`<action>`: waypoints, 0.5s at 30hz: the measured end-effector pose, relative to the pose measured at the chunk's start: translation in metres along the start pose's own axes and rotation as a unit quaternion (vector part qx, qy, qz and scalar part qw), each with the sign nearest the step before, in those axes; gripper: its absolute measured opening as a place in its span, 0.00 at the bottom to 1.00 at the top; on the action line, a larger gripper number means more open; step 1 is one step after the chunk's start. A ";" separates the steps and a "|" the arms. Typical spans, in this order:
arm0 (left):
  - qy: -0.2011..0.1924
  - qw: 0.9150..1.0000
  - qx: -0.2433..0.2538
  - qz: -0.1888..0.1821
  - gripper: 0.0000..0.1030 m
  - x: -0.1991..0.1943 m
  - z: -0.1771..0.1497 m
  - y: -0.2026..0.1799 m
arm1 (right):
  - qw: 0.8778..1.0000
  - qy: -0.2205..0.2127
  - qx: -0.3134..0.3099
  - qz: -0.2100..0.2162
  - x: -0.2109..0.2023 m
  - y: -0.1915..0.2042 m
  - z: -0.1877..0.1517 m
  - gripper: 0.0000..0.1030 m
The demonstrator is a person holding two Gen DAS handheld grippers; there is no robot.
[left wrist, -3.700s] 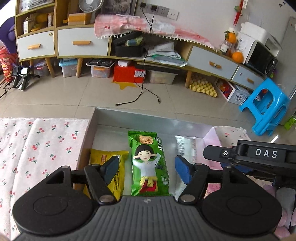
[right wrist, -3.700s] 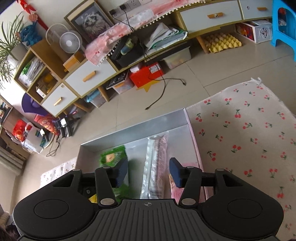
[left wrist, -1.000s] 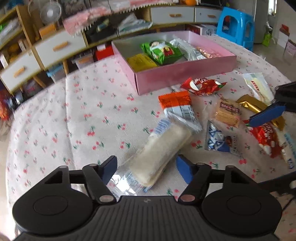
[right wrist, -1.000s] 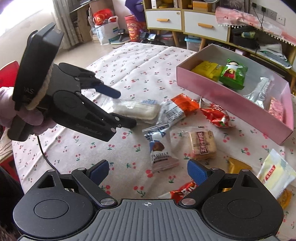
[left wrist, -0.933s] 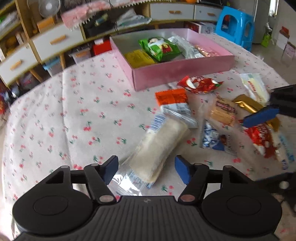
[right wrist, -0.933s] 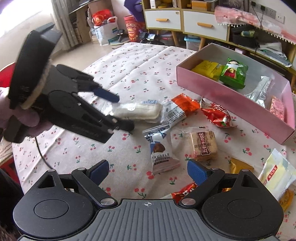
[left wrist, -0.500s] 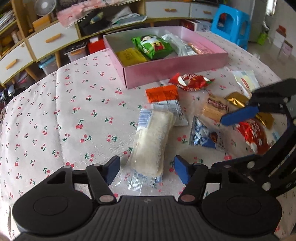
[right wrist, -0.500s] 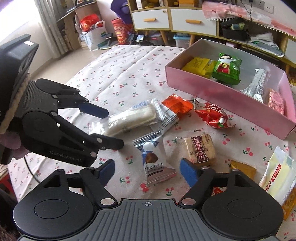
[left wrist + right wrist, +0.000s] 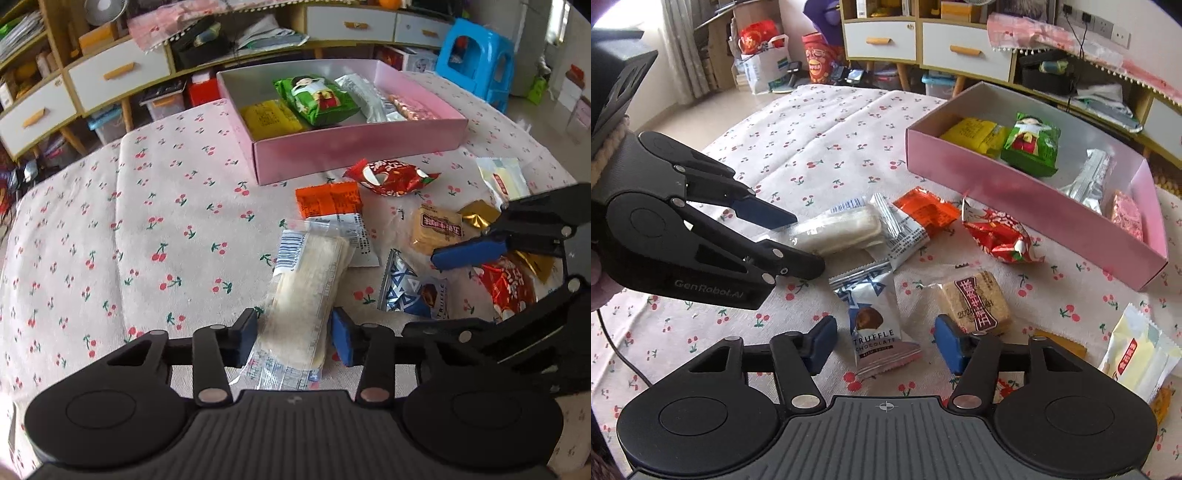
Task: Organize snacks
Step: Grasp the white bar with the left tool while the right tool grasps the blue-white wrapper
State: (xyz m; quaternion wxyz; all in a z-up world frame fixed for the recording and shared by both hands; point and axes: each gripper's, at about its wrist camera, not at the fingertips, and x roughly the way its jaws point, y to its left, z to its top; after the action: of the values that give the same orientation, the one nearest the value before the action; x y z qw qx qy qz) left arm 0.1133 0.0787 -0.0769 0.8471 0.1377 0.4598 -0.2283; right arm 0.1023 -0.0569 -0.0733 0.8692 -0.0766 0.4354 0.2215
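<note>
A long white cake packet point(image 9: 306, 291) lies on the cherry-print cloth, and my left gripper point(image 9: 294, 339) is closing on its near end, both pads touching its sides. From the right wrist view the left gripper point(image 9: 803, 242) straddles the same white cake packet point(image 9: 838, 230). A blue-and-white truffle chocolate packet point(image 9: 877, 325) lies between the pads of my right gripper point(image 9: 886, 347), whose jaws are closing with gaps still on both sides. The pink box point(image 9: 351, 147) behind holds yellow, green, silver and pink snacks.
Loose on the cloth are an orange packet point(image 9: 327, 199), a red wrapper point(image 9: 391, 177), a square biscuit point(image 9: 975, 302), a pale yellow packet point(image 9: 1137, 354) and gold wrappers point(image 9: 478, 214). A blue stool point(image 9: 476, 59) and drawers stand beyond the table.
Both grippers have narrowed. The left pads have come in against the white cake packet. The right pads have drawn in around the truffle packet, and the right gripper has edged closer to it.
</note>
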 end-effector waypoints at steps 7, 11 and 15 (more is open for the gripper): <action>0.029 0.997 -0.071 0.012 0.35 0.001 0.008 0.001 | 1.000 -0.004 -0.006 -0.005 -0.001 0.005 0.004 0.28; 0.039 0.992 -0.123 0.003 0.33 0.000 0.010 0.007 | 1.000 0.005 0.006 -0.003 0.000 0.003 0.008 0.25; 0.036 0.989 -0.144 -0.003 0.31 -0.005 0.011 0.011 | 0.999 0.018 0.027 0.004 -0.001 0.001 0.012 0.25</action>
State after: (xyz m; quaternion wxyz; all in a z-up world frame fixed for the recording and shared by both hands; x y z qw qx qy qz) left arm 0.1249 0.0841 -0.0665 0.8402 0.0210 0.5188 -0.1565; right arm 0.1105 -0.0525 -0.0652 0.8618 -0.0553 0.4575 0.2121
